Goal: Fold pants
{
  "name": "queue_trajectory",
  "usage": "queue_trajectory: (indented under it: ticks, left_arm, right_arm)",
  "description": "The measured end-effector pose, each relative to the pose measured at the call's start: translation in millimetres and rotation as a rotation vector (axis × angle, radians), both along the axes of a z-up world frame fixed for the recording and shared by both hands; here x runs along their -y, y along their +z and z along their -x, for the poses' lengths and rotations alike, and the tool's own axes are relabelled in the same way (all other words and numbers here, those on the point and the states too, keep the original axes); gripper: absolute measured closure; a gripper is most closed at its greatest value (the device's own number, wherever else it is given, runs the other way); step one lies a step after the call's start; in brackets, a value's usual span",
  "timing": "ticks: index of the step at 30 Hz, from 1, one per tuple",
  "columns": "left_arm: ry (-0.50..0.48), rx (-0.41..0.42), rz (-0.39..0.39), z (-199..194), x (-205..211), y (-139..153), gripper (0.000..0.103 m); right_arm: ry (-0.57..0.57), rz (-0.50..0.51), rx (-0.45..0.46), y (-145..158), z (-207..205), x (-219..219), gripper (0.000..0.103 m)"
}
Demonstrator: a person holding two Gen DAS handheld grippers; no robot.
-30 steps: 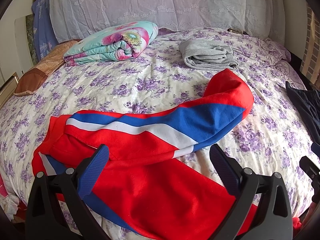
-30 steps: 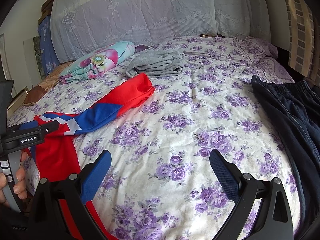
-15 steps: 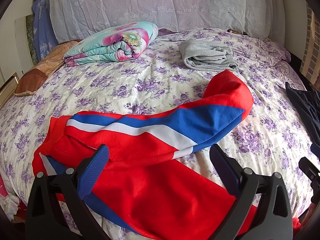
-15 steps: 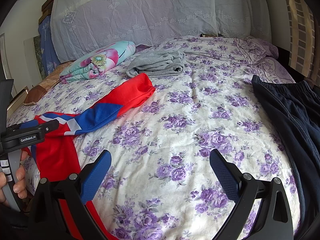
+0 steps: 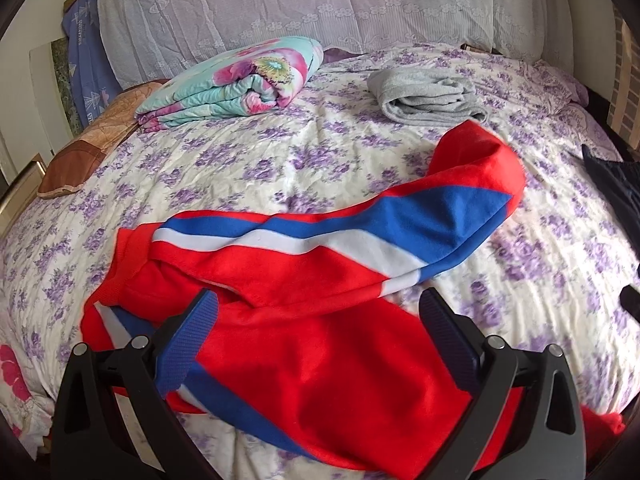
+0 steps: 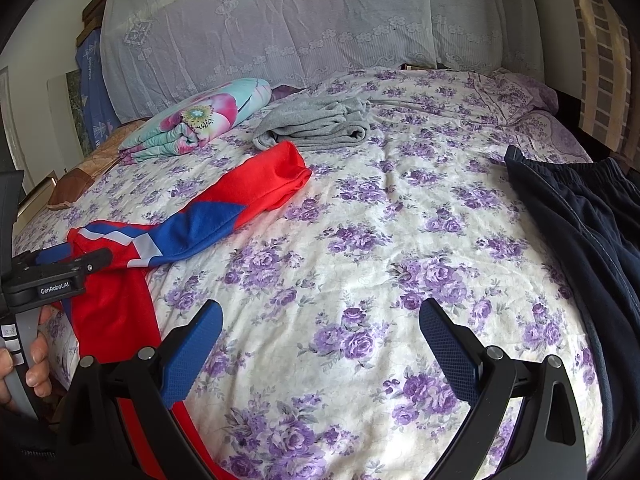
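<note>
Red pants with blue and white stripes (image 5: 320, 272) lie crumpled on the near left of the bed; one leg stretches toward the far right. They also show at the left of the right wrist view (image 6: 200, 224). My left gripper (image 5: 320, 332) is open and hovers over the red fabric near the bed's front edge. My right gripper (image 6: 320, 344) is open and empty above bare floral sheet (image 6: 360, 240), to the right of the pants. The left gripper's body (image 6: 52, 276) shows at the left edge there.
A folded grey garment (image 5: 428, 96) and a folded floral quilt (image 5: 240, 80) lie at the far side of the bed. Dark navy pants (image 6: 580, 232) lie along the right edge. A lace-covered headboard (image 6: 280, 20) stands behind. A brown cushion (image 5: 80, 152) lies at far left.
Almost nothing has moved; the left wrist view has shifted very slightly. Both grippers stay open.
</note>
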State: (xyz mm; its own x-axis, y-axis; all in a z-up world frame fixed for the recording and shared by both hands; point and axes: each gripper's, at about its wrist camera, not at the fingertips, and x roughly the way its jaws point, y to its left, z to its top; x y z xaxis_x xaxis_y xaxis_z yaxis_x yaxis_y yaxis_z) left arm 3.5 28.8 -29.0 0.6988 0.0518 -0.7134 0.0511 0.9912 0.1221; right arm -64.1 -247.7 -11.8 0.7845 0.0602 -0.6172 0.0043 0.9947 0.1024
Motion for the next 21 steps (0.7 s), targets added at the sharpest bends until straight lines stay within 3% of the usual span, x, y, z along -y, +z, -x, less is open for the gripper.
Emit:
queue_trajectory:
  ticks: [4,8,11,15,19,21]
  left_arm:
    - [0.039,-0.038,-0.018,9,-45,-8,0.005]
    - [0.039,-0.028,-0.106,17,-76,-1,0.005]
    - [0.016,-0.044,-0.216,7,-94,-1,0.005]
    - [-0.130,-0.076,-0.303,-10,-94,-9,0.005]
    - [-0.192,-0.058,-0.344,-33,-84,-12,0.005]
    - [-0.219,-0.049,-0.305,-43,-81,-5,0.022]
  right_arm:
    - [0.002,-0.017,-0.027,-8,-7,-2,0.004]
    - [0.033,-0.017,-0.046,-12,-14,-9,0.004]
    - [0.054,-0.009,-0.052,-12,-17,-16,0.004]
    - [0.049,-0.001,-0.051,-10,-17,-17,0.004]
    - [0.030,-0.008,-0.052,-8,-15,-12,0.004]
    - [0.025,-0.006,-0.054,-8,-14,-9,0.004]
